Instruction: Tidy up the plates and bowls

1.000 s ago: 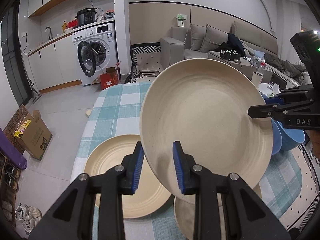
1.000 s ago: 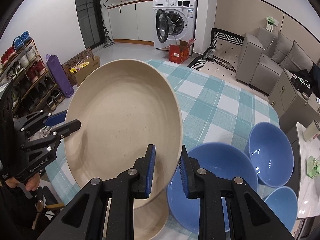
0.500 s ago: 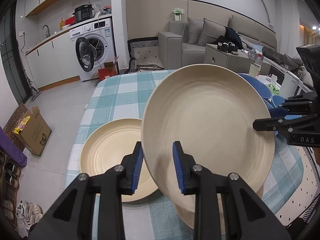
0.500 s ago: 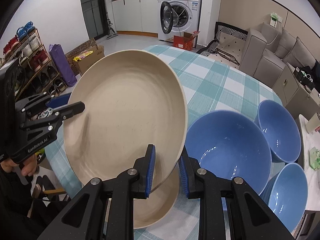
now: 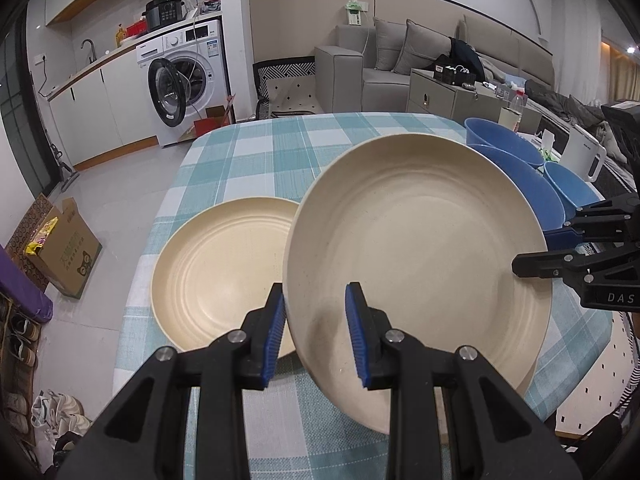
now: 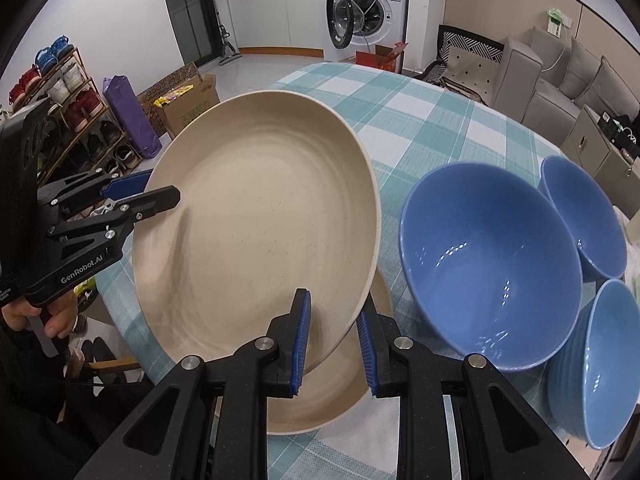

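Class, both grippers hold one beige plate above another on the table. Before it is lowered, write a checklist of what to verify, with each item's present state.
1. Left gripper clamps the held plate at its rim: ok.
2. Right gripper clamps the opposite rim: ok.
3. Held plate level: not ok, it tilts in both views.
4. Plate underneath sits directly below: ok, though mostly hidden.
5. Large blue bowl stays clear of the held plate's edge: cannot tell, they look close.
6. Second beige plate on the checked tablecloth lies apart from the drop spot: ok.
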`<state>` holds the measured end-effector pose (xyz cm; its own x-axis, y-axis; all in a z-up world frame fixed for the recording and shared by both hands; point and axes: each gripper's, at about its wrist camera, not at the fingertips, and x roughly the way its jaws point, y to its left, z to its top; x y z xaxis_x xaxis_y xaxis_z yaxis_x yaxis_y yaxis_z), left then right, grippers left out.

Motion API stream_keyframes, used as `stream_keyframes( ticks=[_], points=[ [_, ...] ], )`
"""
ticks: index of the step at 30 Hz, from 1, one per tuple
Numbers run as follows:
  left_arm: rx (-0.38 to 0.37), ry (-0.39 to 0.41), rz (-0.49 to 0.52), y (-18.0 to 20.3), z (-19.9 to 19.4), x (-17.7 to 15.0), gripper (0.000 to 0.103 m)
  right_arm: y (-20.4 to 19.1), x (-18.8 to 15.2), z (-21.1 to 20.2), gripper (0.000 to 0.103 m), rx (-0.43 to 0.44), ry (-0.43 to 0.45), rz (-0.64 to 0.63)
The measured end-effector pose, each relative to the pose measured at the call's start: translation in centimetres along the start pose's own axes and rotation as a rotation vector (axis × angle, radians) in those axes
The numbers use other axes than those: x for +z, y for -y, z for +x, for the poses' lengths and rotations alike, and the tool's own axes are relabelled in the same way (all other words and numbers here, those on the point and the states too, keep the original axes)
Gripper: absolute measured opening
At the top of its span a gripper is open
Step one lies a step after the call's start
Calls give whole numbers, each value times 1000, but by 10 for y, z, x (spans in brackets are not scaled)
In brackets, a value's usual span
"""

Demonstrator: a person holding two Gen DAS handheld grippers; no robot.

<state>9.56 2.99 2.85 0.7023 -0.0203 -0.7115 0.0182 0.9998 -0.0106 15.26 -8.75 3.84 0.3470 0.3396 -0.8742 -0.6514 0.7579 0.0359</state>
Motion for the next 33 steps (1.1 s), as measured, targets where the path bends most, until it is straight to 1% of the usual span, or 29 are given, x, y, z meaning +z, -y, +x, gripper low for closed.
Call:
stream_keyframes(
  ticks=[4,11,21,33],
  points=[
    [-10,-16,6,1,2,-6,27,0,-7,6,23,9,-18,13],
    [-17,-50,24,7,11,-13,27,3,-15,14,23,-3,-45,16],
    [-30,-69,43,12,17,-15,28,5,-27,26,23,-17,-94,16],
    [-38,-92,70,21,23,-17,29,9,-32,26,23,-41,-124,13]
  ],
)
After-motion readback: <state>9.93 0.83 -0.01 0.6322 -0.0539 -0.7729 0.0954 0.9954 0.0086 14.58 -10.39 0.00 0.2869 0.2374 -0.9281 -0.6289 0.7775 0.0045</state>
